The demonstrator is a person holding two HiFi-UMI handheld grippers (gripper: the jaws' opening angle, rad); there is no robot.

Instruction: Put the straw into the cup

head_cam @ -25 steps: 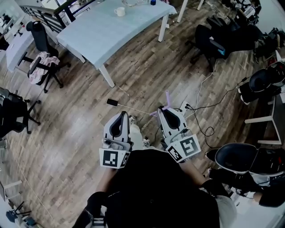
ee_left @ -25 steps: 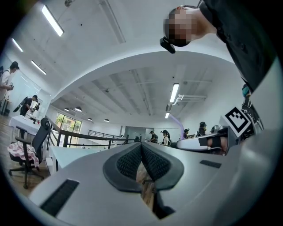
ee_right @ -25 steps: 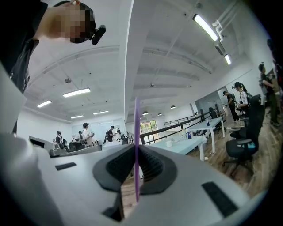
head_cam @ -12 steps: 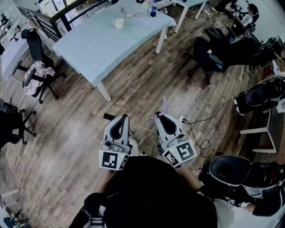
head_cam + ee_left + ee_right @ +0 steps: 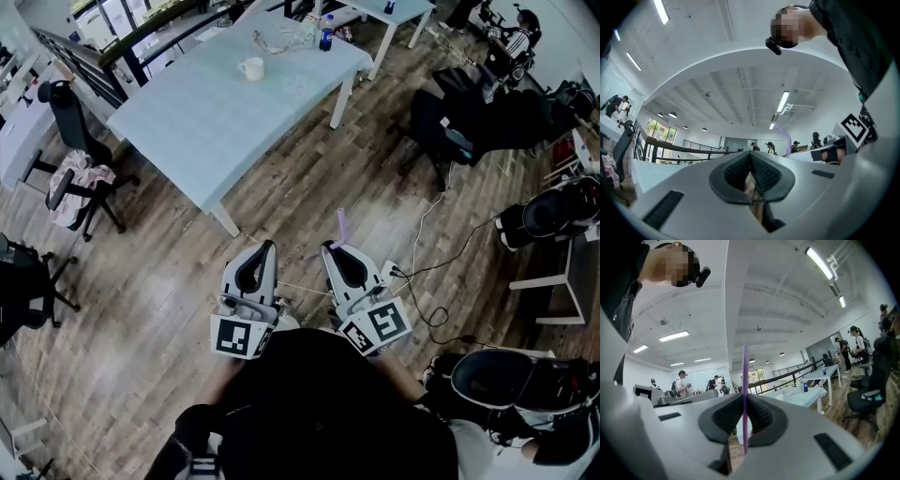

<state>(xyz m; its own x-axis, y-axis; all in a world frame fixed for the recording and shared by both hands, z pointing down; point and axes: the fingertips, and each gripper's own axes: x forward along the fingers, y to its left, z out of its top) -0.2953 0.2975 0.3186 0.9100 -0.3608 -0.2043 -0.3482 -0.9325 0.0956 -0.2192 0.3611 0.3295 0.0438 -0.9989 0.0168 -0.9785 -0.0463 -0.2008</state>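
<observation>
A white cup (image 5: 250, 67) stands on the far part of a pale blue table (image 5: 216, 112), well ahead of both grippers. My right gripper (image 5: 330, 251) is shut on a thin purple straw (image 5: 341, 225), which sticks up past its tips. In the right gripper view the straw (image 5: 745, 380) runs upright between the closed pads of the right gripper (image 5: 744, 399). My left gripper (image 5: 265, 251) is held beside it over the wooden floor. In its own view the left gripper (image 5: 750, 154) has its jaw tips together with nothing between them.
A dark bottle (image 5: 325, 39) and small clutter sit at the table's far end. An office chair draped with clothes (image 5: 80, 173) stands left of the table, and black chairs (image 5: 441, 122) to its right. Cables (image 5: 422, 272) lie on the floor by my right side.
The table and cup have drawn closer and lower in the head view as the person walks toward them. Both grippers keep their pose, the straw still held.
</observation>
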